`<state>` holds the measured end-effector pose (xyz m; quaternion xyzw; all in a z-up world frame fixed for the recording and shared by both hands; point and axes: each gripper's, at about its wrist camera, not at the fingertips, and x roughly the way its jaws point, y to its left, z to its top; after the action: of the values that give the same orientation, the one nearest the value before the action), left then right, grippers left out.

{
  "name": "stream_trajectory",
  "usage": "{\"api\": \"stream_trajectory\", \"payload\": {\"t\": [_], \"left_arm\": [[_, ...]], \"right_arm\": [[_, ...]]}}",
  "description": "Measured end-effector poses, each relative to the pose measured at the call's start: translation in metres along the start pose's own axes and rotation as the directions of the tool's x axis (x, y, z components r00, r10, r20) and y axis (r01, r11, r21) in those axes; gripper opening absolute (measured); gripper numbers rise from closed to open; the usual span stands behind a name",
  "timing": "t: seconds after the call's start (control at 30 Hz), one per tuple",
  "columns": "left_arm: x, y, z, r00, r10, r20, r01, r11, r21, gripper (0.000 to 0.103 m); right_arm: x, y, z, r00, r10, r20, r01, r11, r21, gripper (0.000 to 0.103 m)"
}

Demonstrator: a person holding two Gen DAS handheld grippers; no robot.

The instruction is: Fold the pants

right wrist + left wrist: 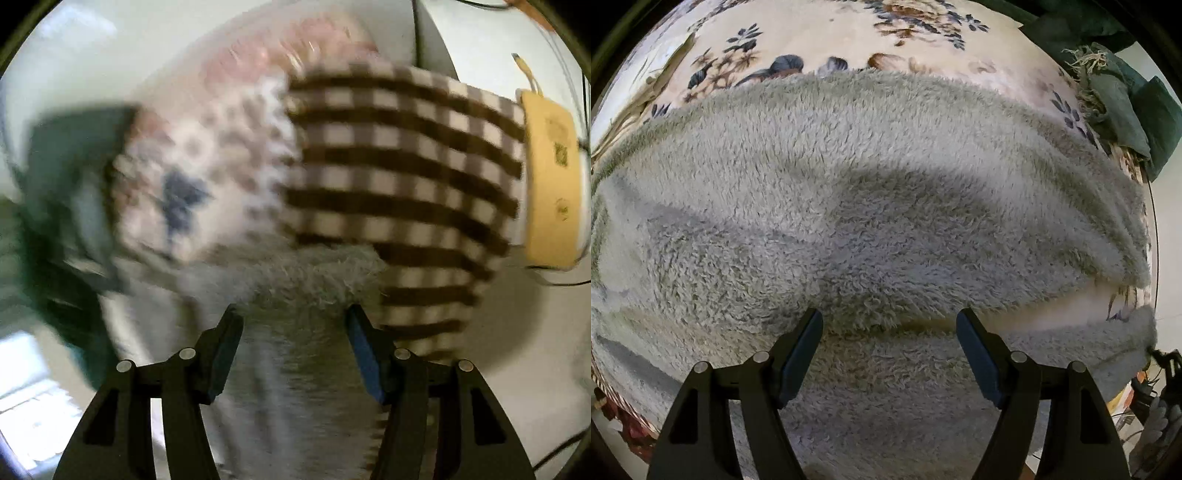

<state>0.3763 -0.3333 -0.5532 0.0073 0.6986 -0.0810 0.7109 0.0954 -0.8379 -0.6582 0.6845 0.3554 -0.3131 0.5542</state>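
Floral blanket (827, 33) in cream, blue and brown underneath, spread as the work surface, with dark green cloth (1123, 107) bunched at its far right edge. No readable writing anywhere; only a small square printed mark, too blurred to read, on a yellow flat object (550, 177) at the right of the right wrist view. Much of that view smeared by motion: a brown-and-cream checked cloth (406, 166) recognisable, the left side indistinct. Grey fleece pants (871, 206) lying across the blanket, fluffy, with a folded layer edge just ahead of the left gripper (889, 321). Left jaws spread wide above the fleece, nothing pinched. Right gripper (293, 315) also parted, fleece between the jaws, pads not visibly pressing.
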Motion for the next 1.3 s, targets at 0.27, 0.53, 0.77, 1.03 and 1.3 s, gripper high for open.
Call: {"api": "stream_trajectory", "payload": {"t": [0.27,0.53,0.77,1.03,1.3], "left_arm": [[0.004,-0.014,-0.002,1.000,-0.024,-0.009,0.024,0.999,0.021,0.073],[0.002,-0.031,-0.008,1.000,-0.026,-0.002,0.026,0.997,0.071,0.073],[0.007,-0.033,-0.010,0.999,-0.049,-0.016,0.049,0.998,0.036,0.073],[-0.032,-0.002,0.014,0.996,-0.027,0.083,0.028,1.000,-0.011,0.073],[-0.046,0.102,0.110,0.999,0.025,0.043,-0.012,0.960,-0.281,0.073]], "right_arm": [[0.012,-0.016,0.021,0.962,-0.273,-0.029,0.268,0.957,-0.113,0.062],[-0.011,0.012,-0.002,0.900,-0.398,0.179,0.432,0.871,-0.235,0.005],[0.006,0.006,0.004,0.815,-0.579,0.014,0.559,0.781,-0.279,0.034],[0.038,0.167,-0.093,0.861,-0.508,0.023,0.402,0.653,-0.641,0.077],[0.170,0.316,-0.220,0.867,-0.481,-0.130,0.235,0.624,-0.745,0.076]]}}
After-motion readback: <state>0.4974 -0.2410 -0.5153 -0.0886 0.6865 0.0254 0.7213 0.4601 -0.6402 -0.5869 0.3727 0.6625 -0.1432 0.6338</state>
